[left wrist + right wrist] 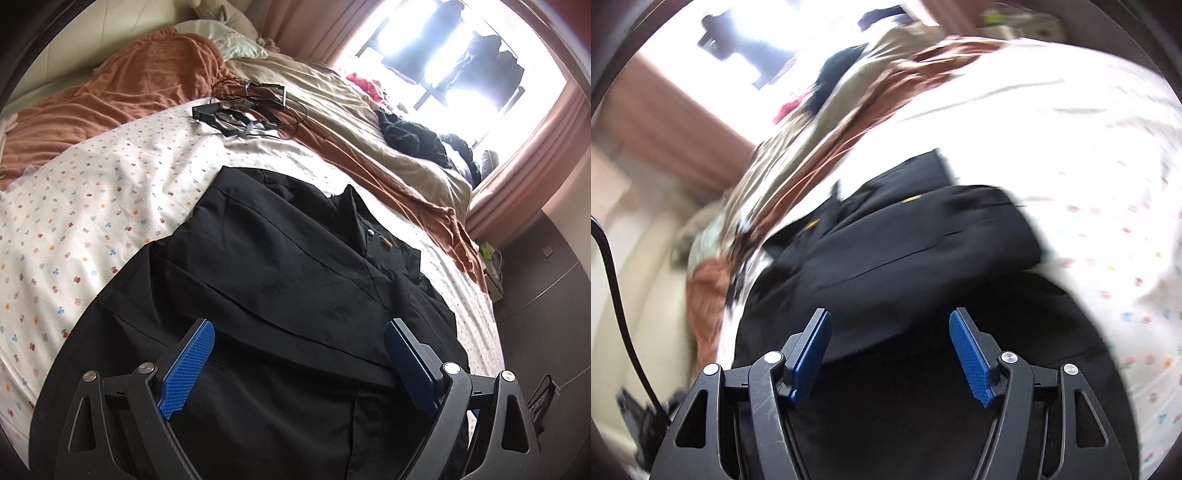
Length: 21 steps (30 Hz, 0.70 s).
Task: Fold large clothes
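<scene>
The jaws of the left gripper stand wide apart over the near part of a black garment, with nothing pinched between the blue pads. The jaws of the right gripper are also apart, with only cloth lying below them and nothing clamped; that view is blurred.

The black garment lies partly folded on the bed, on a white sheet printed with small flowers. Its layers overlap in flat folds, and a small yellow mark shows near the collar end, the end farthest from the left gripper. In the right wrist view the same garment fills the middle, with the flowered sheet beside it.

Beyond the garment on the bed lies a tangle of black cable and black brackets. Farther beyond it are a rust-coloured blanket, a beige cover and a pale pillow. To the far side of the garment, toward the bright window, sits a heap of dark clothes with something red behind it.
</scene>
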Each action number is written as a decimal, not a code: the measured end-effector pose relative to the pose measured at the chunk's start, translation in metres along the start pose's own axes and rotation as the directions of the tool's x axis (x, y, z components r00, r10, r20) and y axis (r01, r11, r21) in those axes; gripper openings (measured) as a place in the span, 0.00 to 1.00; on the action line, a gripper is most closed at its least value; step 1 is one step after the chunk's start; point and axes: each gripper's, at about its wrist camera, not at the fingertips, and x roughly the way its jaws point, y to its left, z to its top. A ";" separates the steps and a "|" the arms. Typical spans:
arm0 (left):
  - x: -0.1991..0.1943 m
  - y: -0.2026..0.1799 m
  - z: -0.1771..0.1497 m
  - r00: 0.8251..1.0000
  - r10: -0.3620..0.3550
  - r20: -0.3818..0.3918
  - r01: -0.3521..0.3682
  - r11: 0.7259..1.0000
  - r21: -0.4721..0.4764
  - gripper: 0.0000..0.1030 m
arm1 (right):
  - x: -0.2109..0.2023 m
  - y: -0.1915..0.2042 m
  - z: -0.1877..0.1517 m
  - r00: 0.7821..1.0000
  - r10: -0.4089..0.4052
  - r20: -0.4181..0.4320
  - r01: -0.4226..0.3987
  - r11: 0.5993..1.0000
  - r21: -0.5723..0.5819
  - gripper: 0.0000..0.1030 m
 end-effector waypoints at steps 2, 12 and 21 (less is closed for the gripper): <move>0.001 0.000 -0.001 1.000 0.010 -0.002 -0.010 1.000 0.003 0.91 | 0.000 -0.018 0.004 1.000 -0.029 0.007 0.028 0.999 0.045 0.65; 0.001 0.004 0.002 1.000 0.015 0.003 -0.015 1.000 -0.017 0.91 | 0.024 -0.050 0.026 0.997 -0.071 0.004 0.070 0.987 0.144 0.65; -0.009 0.015 0.009 1.000 0.004 0.029 -0.002 0.998 -0.061 0.91 | 0.002 0.013 0.040 0.996 -0.012 0.091 0.014 1.000 -0.022 0.13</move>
